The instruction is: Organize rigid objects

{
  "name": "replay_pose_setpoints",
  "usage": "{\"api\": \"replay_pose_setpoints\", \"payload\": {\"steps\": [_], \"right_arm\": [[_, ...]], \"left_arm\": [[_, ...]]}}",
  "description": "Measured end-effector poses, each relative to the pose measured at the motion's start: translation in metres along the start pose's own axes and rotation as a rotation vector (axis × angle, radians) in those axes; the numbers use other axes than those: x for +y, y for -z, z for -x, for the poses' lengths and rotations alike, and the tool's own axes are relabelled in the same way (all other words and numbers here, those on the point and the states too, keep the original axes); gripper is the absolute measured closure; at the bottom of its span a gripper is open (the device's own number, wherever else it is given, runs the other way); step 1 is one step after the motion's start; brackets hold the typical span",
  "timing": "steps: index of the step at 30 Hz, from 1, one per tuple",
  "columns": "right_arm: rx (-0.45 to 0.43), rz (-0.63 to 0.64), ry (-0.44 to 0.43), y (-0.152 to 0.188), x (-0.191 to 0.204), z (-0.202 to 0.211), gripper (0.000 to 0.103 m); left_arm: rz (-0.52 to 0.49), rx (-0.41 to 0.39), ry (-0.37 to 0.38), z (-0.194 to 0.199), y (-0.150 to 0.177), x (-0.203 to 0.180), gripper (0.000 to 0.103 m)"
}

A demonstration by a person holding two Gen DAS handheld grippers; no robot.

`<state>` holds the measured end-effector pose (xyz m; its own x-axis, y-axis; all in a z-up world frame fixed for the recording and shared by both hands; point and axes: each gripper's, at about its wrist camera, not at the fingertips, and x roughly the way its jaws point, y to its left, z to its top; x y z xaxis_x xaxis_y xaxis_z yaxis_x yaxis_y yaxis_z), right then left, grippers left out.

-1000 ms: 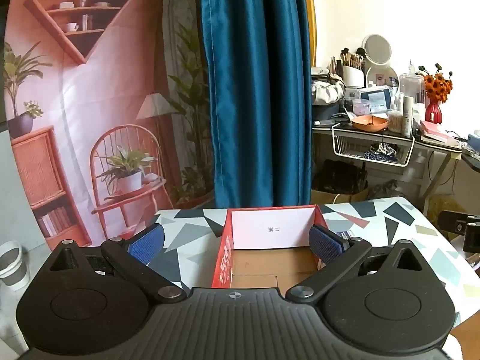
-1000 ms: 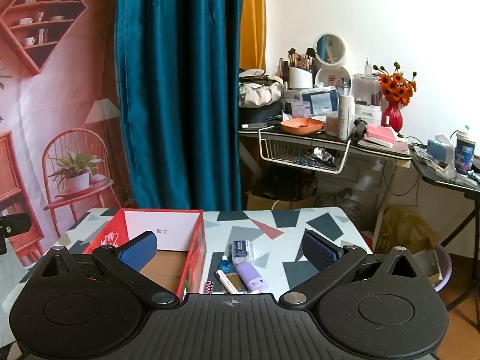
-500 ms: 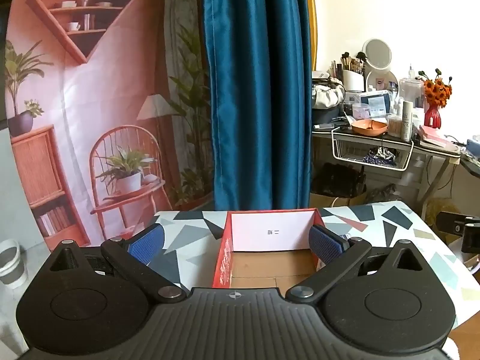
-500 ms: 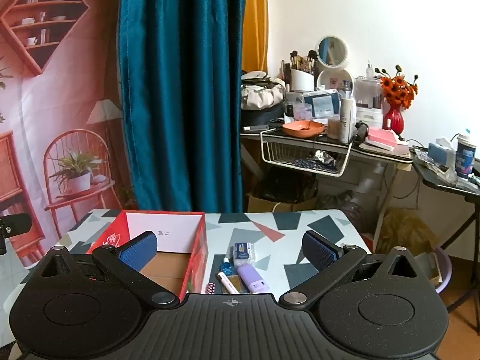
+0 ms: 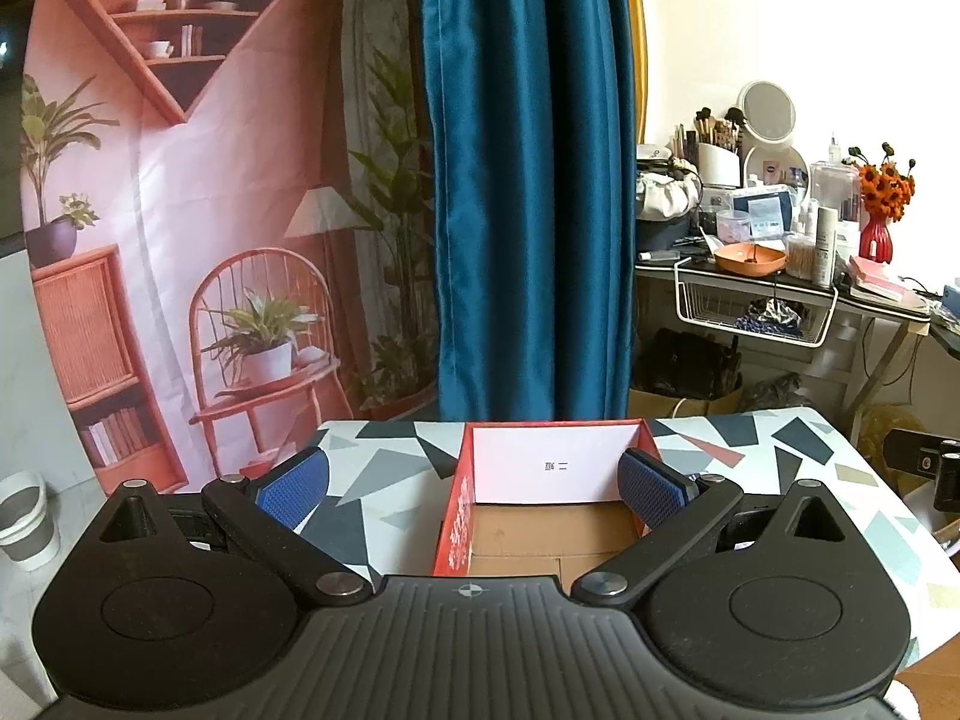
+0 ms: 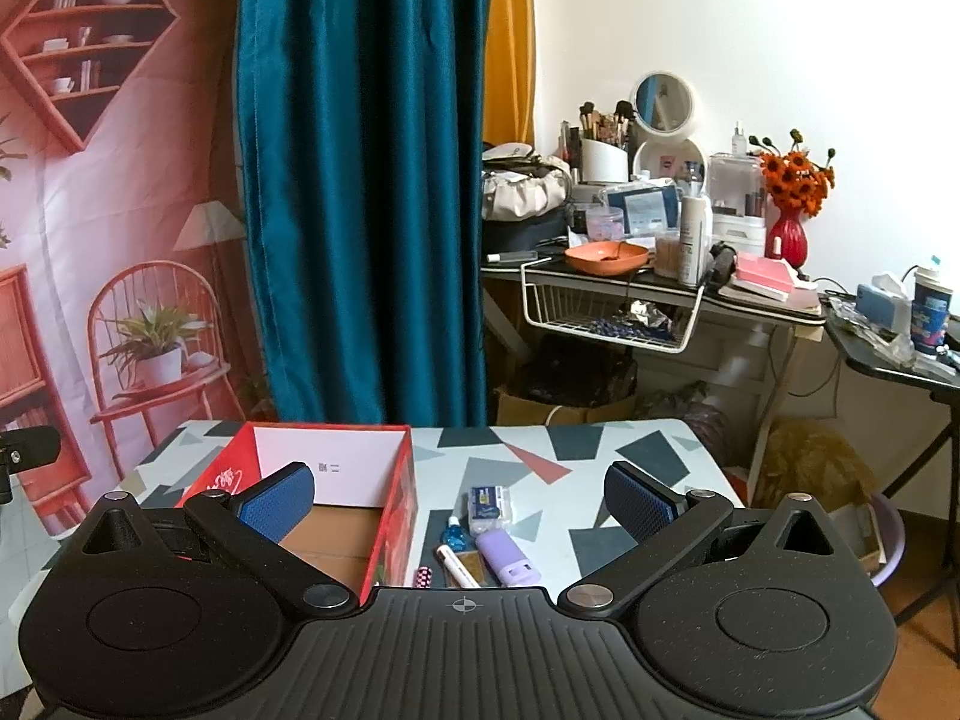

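Teal curtain (image 6: 360, 180) and a printed backdrop stand behind the patterned counter (image 6: 540, 450), which carries an open red box (image 6: 396, 498) whose cardboard floor shows nothing inside. Right of the box, close to its side wall, lie the rigid items: a lilac case (image 6: 507, 558), a white pen (image 6: 456, 567), a small blue bottle (image 6: 451, 537) and a white packet (image 6: 491, 503). The grouping probably keeps transfers short. Right claw (image 6: 459, 498) hovers above them, released and holding nothing. Left claw (image 5: 474, 483) hovers over the box, likewise released. Bare counter extends right of the items to the counter edge, giving approach room; the box wall limits leftward sweep.
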<state>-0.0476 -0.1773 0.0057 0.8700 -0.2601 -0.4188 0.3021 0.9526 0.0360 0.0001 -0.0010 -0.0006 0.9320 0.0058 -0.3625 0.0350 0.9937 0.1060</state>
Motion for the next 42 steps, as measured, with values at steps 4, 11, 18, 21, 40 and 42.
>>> {"api": "replay_pose_setpoints", "payload": {"steps": [4, 11, 18, 21, 40, 42], "right_arm": [[0.0, 0.0, 0.001, -0.0002, -0.0003, 0.0001, 0.0], [-0.001, 0.0, 0.0, 0.0, -0.0003, 0.0005, 0.0], [0.0, -0.002, 0.001, -0.0002, -0.0003, 0.0007, 0.0], [-0.001, -0.001, 0.001, 0.0001, -0.0001, 0.0005, 0.0], [-0.001, -0.003, 0.003, -0.0003, 0.0007, 0.0009, 0.0], [-0.001, -0.004, 0.004, -0.0004, 0.0009, 0.0009, 0.0]], "left_arm": [[-0.003, 0.003, -0.003, -0.0005, 0.0008, -0.0009, 0.0], [0.001, 0.005, -0.007, -0.0015, 0.0001, 0.0001, 0.0], [0.001, 0.005, -0.007, -0.0016, -0.0001, 0.0002, 0.0], [0.0, 0.005, -0.009, -0.001, 0.0, 0.0002, 0.0], [0.0, 0.006, -0.012, -0.0014, -0.0002, 0.0008, 0.0], [0.0, 0.008, -0.012, -0.0017, -0.0003, 0.001, 0.0]]}}
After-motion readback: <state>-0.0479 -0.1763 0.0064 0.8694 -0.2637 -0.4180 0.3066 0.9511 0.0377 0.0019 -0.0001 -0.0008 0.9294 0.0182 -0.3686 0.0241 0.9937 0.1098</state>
